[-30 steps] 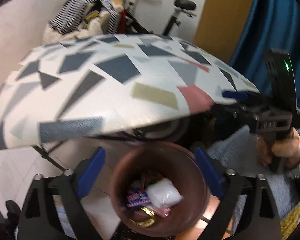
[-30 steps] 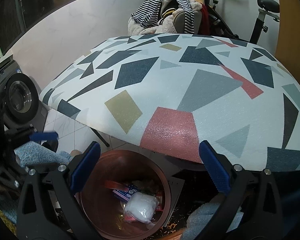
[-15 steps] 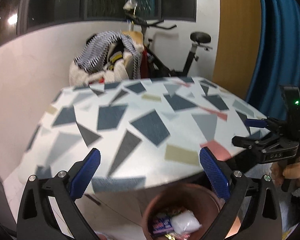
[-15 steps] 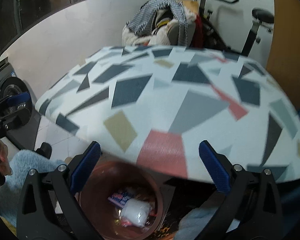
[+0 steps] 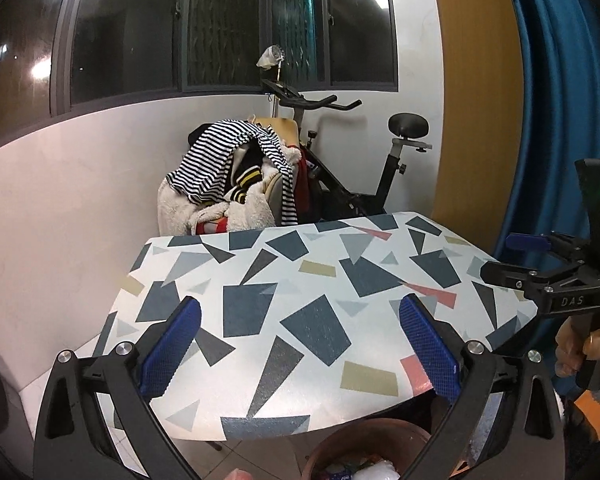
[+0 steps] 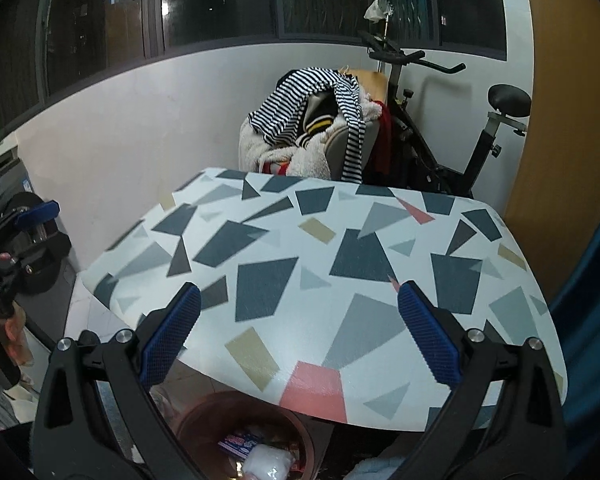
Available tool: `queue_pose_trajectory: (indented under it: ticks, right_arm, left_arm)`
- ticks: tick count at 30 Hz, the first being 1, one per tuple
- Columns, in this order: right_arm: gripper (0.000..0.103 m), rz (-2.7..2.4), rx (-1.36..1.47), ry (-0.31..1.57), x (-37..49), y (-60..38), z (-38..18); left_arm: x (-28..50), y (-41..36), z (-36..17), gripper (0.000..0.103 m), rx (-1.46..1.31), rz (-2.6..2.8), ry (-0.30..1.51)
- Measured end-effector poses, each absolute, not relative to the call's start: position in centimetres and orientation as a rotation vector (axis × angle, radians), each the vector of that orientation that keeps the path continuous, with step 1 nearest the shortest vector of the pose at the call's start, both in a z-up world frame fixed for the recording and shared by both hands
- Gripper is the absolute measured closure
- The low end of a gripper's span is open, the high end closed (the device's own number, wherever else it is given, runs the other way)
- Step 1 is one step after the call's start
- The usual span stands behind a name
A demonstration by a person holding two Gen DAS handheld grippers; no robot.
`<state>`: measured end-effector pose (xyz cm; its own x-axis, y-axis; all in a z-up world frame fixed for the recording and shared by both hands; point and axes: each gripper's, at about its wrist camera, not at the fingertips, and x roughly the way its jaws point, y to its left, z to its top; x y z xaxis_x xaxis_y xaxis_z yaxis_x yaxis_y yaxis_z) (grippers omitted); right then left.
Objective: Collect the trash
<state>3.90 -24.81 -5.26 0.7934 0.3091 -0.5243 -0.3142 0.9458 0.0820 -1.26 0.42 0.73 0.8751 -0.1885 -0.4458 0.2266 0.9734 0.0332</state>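
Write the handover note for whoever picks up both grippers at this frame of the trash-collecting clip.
Left gripper: open, empty, held above the near edge of the patterned table.
Right gripper: open, empty, likewise above the table.
Brown bin sits on the floor below the table's near edge; it holds a white crumpled wad and a printed wrapper.
Done: that trash is binned.
Left: no trash shows on the tabletop; check elsewhere.

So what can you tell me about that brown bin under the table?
The brown bin is round, open at the top and looks like smooth plastic. It stands upright on the floor, partly tucked under the near edge of the patterned table, so only part shows. Inside lie a white crumpled wad and a printed wrapper. Neither tool touches it.
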Motion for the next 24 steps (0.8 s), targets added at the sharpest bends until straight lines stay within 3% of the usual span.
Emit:
queue_pose_trajectory:
  ticks: [24]
  right_arm:
    - [0.006,0.334,-0.018,0.551,3.0,-24.1,-4.0]
  left_arm:
    - [-1.4,0.4,0.7,0.006,0.115,-0.144,0.471]
